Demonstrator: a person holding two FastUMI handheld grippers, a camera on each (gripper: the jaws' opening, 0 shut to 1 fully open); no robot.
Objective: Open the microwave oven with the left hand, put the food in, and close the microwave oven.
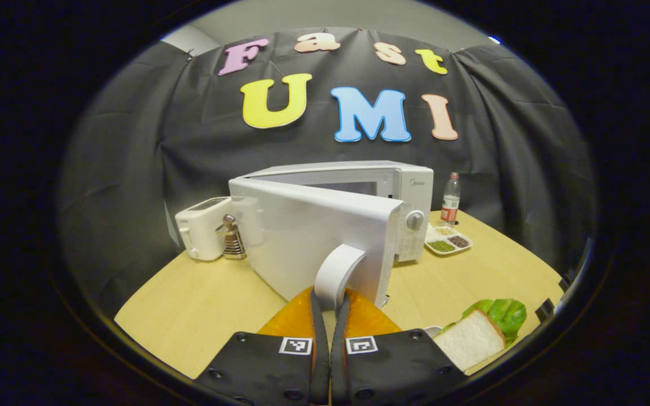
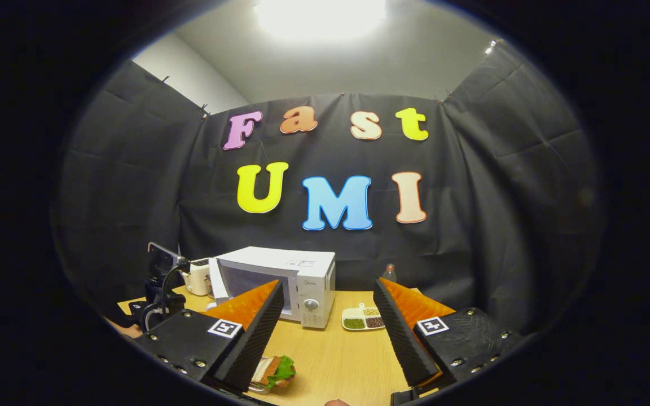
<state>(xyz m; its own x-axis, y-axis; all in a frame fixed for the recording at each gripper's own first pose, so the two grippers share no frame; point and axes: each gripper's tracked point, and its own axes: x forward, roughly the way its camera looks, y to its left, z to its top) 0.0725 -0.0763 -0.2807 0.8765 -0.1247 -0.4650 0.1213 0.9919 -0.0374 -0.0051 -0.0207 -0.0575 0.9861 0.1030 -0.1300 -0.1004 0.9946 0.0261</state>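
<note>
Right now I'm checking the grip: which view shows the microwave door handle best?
The left gripper view: the handle sits close, pinched between the jaws. The right gripper view shows the microwave far off, its handle too small to make out.

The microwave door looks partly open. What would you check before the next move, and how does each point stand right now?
1. Left tongs clamped on the door handle: ok, both fingers squeeze it.
2. Microwave door open enough to load: not ok, only partly swung out.
3. Door's swing path free of the toaster: cannot tell, it stands close behind the door.
4. Right tongs open and free: ok, fingers wide apart, holding nothing.
5. Sandwich within reach: ok, it lies on the table just under the right tongs.
6. Oven cavity free inside: cannot tell, hidden by the door.
</note>
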